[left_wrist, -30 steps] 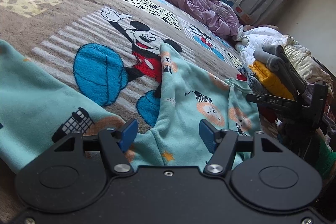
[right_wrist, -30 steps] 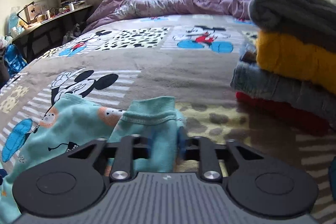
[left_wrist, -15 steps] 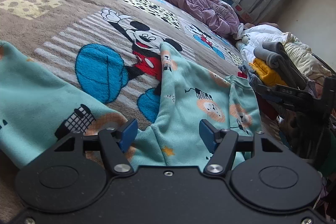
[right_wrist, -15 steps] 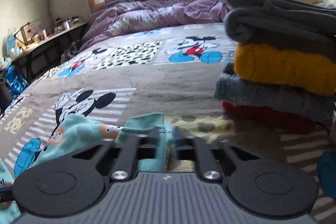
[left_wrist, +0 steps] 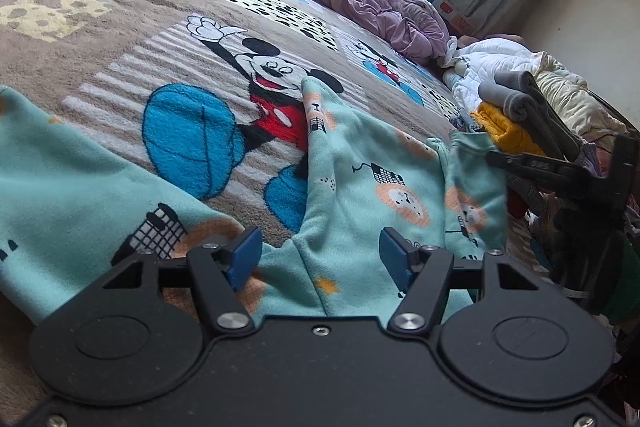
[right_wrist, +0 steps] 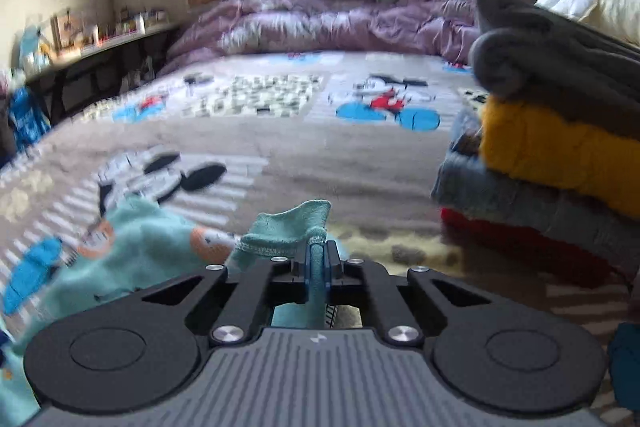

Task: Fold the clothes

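A mint-green children's garment [left_wrist: 360, 179] with orange lion and black print lies spread on the bed. My left gripper [left_wrist: 318, 257] is open, its blue pads either side of a fold of the garment near its lower edge. My right gripper [right_wrist: 318, 261] is shut on the garment's cuff edge [right_wrist: 296, 223] and lifts it off the blanket. The right gripper also shows in the left wrist view [left_wrist: 560, 171], at the garment's right end. The rest of the garment [right_wrist: 132, 247] trails to the left.
The bed carries a brown Mickey Mouse blanket [left_wrist: 160, 39]. A stack of folded clothes [right_wrist: 560, 147], grey, yellow, denim and red, stands on the right. A purple duvet [right_wrist: 340, 23] lies bunched at the far end. A shelf with small items [right_wrist: 100, 31] runs along the left wall.
My right gripper has closed fully on the cuff and raised it, moving right toward the folded stack. My left gripper stayed open and crept slightly forward over the garment.
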